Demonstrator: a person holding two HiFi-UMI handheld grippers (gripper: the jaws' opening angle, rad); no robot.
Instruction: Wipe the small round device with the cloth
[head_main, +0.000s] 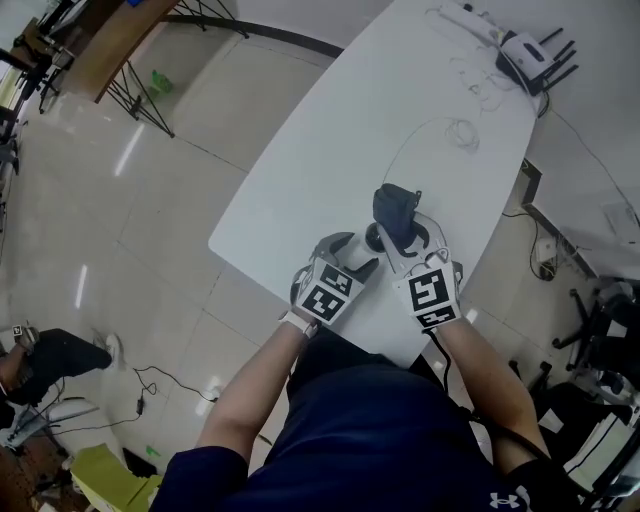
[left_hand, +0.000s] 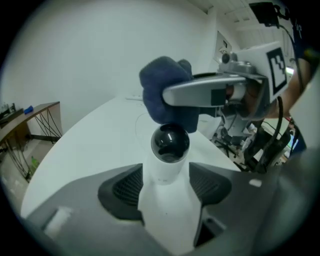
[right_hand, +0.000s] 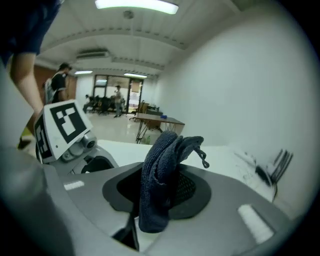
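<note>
Head view: both grippers are over the near edge of the white table (head_main: 330, 130). The left gripper (head_main: 367, 253) comes in low from the left. The right gripper (head_main: 398, 232) is just beside it, with the dark blue cloth (head_main: 393, 205) bunched at its tip. The small round device (head_main: 373, 238) is only a dark spot between the two tips here.

Left gripper view: much clearer. The device (left_hand: 169, 150) stands upright on the table, white body, glossy black dome on top. It's right between my left jaws, which are spread wide, pads on either side and not clamped on it. The cloth (left_hand: 162, 95) sits directly on top of the dome, carried in by the right gripper's finger.

Right gripper view: jaws are clenched on the cloth (right_hand: 160, 185). It's folded thick between the pads (one loose corner flops out to the right).
</note>
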